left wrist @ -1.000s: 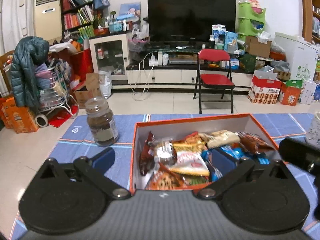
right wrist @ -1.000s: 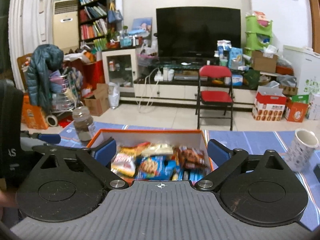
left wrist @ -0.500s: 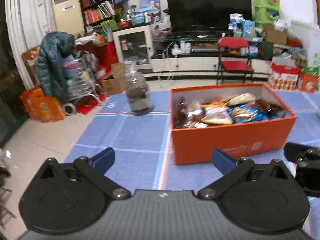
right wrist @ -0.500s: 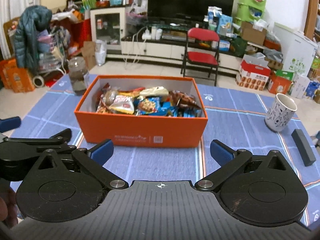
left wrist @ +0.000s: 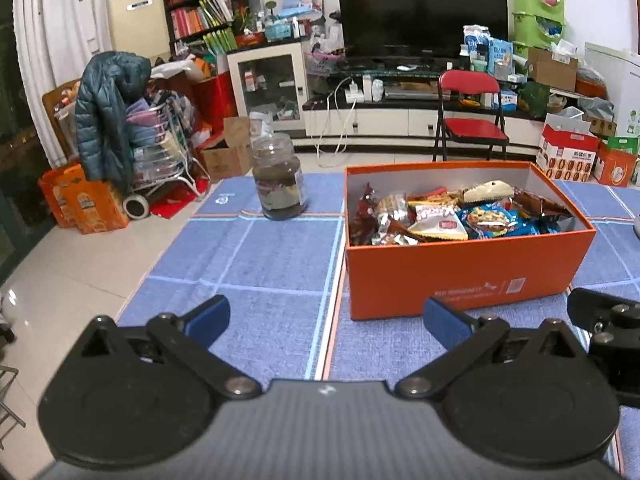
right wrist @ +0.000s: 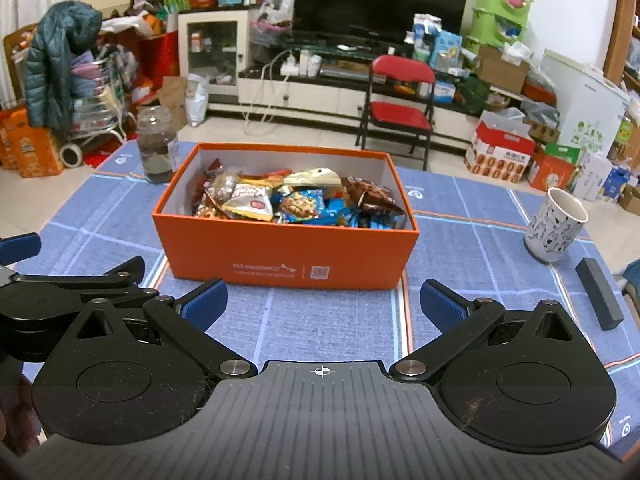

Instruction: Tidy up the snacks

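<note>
An orange box (left wrist: 468, 276) (right wrist: 286, 258) stands on the blue checked tablecloth, full of wrapped snacks (left wrist: 452, 216) (right wrist: 296, 200). My left gripper (left wrist: 326, 320) is open and empty, low over the cloth, in front of and left of the box. My right gripper (right wrist: 322, 304) is open and empty, just in front of the box's near wall. The left gripper also shows at the left edge of the right wrist view (right wrist: 72, 284).
A glass jar (left wrist: 279, 178) (right wrist: 157, 146) stands left of the box's far corner. A patterned white mug (right wrist: 554, 226) and a dark bar (right wrist: 599, 294) lie right of the box. Beyond the table are a red folding chair (right wrist: 400, 108) and a TV stand.
Both grippers have drawn back from above the box toward the table's near side and sit lower. The box now appears farther ahead. Both stay open and empty.
</note>
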`<state>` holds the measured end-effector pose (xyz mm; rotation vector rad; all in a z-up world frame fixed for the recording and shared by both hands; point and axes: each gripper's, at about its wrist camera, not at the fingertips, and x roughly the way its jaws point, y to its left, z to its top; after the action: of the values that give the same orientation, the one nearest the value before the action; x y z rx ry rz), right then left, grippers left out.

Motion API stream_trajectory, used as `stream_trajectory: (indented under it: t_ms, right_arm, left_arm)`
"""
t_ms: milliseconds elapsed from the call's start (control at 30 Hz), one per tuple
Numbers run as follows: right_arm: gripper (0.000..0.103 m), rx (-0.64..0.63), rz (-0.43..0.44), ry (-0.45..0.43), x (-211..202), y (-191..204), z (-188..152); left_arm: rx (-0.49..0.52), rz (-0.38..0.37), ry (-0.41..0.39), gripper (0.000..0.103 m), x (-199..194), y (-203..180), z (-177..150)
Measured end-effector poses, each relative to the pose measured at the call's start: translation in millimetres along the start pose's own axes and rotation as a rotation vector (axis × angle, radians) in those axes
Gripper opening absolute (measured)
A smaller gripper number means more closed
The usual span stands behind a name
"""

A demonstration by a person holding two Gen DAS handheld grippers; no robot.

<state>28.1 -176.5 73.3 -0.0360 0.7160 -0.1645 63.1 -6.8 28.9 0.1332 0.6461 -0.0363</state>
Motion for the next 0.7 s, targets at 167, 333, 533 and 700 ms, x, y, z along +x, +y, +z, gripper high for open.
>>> stream_trajectory:
  t_ms: [167, 333, 533, 700]
  right_arm:
    - [0.095, -0.002, -0.007, 0.0, 1.6, 0.0, -1.4]
    - [0.095, -0.003, -0.008, -0.008, -0.1, -1.2, -1.5]
    - [0.095, -0.003, -0.008, -0.008, -0.9, -1.7, -1.8]
    - [0.095, -0.003, -0.007, -0.006, -0.1, -1.6, -2.4]
  left_arm:
    - [0.005, 0.013, -0.005, 0.102, 0.0, -2.4, -0.7]
    - [-0.002, 0.014, -0.016, 0.102, -2.5, -2.5, -1.0]
    - [0.0, 0.017, -0.013, 0.102, -1.1, -1.8, -1.2]
    - [-0.019, -0.001, 0.004, 0.102, 1.4, 0.0, -1.1]
